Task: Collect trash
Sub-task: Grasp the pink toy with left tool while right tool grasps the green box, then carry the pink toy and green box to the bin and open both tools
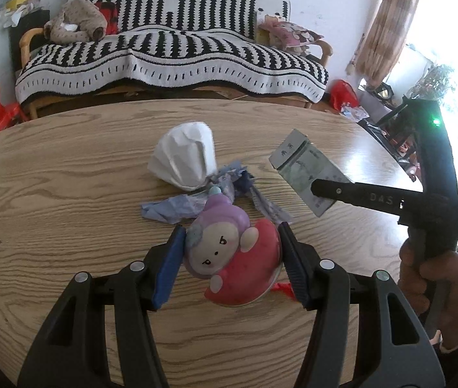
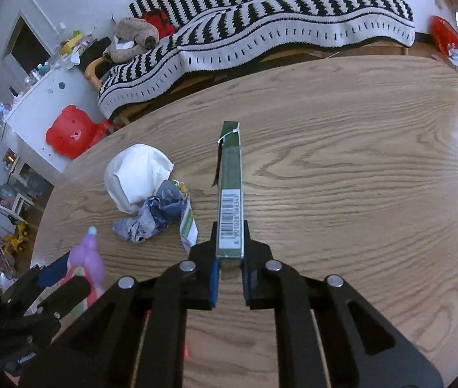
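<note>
Home living room, lived-in and cluttered. A wooden-armed sofa (image 1: pixel 170 48) is sitting behind the wood-grain table (image 1: pixel 67 194) under a black-and-white striped throw (image 2: pixel 261 32), with a plush toy (image 1: pixel 77 24) and a cartoon-print cushion (image 1: pixel 290 34) lying on it. A red bear-face kids' stool (image 2: pixel 70 135) is standing by a white cabinet (image 2: pixel 35 110) piled with odds and ends, toys are crowding the floor at far left, and a patterned curtain (image 1: pixel 387 22) is hanging beside a bright window.

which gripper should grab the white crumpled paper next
Neither is free. Probably the left gripper, once it sets down the cartoon toy: the white paper lies just ahead. The right gripper holds the green box.
</note>
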{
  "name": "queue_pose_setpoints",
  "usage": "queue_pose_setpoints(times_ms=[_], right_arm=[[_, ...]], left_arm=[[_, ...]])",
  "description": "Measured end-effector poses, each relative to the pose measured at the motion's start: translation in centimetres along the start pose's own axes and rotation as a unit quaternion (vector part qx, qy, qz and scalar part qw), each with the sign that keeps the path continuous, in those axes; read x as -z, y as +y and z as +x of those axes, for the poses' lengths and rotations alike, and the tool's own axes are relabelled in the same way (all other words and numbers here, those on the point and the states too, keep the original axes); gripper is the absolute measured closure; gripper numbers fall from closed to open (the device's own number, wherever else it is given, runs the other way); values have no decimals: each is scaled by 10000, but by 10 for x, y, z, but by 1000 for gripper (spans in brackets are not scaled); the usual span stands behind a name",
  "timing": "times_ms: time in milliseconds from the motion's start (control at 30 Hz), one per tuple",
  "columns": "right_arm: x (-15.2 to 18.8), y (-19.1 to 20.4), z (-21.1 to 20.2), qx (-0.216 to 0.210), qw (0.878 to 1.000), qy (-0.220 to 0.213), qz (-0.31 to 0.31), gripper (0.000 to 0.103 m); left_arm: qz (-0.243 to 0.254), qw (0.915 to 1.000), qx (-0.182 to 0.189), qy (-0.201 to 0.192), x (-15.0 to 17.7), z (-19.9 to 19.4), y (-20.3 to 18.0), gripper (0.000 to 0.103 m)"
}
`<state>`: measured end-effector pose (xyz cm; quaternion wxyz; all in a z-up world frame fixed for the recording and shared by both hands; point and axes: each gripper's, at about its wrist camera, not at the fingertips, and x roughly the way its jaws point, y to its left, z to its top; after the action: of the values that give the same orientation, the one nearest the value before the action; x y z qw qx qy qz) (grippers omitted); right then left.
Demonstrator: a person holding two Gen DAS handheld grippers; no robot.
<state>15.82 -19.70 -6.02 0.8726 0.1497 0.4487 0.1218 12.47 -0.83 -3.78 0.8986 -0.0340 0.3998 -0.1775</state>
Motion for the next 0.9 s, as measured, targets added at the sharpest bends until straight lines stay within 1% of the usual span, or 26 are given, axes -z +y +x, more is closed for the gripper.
queue_pose_setpoints(times_ms=[167,400,700,900], right_arm=[[7,-10,-30,119,9998,-130,-42,91],[26,-44,-92,458,9982,-388,-13,91],[65,-111,-182,929,9922,-769,307,91],[95,-164,-238,1234,9854,-986,637,91]], left_arm=[[96,9999,52,-27,-1,1,-21,46],[299,9992,244,-26,-5,6,-65,46],[734,9949,689,69,-8,21,-155,46],[1086,9878,1098,179,-1,32,-234,46]])
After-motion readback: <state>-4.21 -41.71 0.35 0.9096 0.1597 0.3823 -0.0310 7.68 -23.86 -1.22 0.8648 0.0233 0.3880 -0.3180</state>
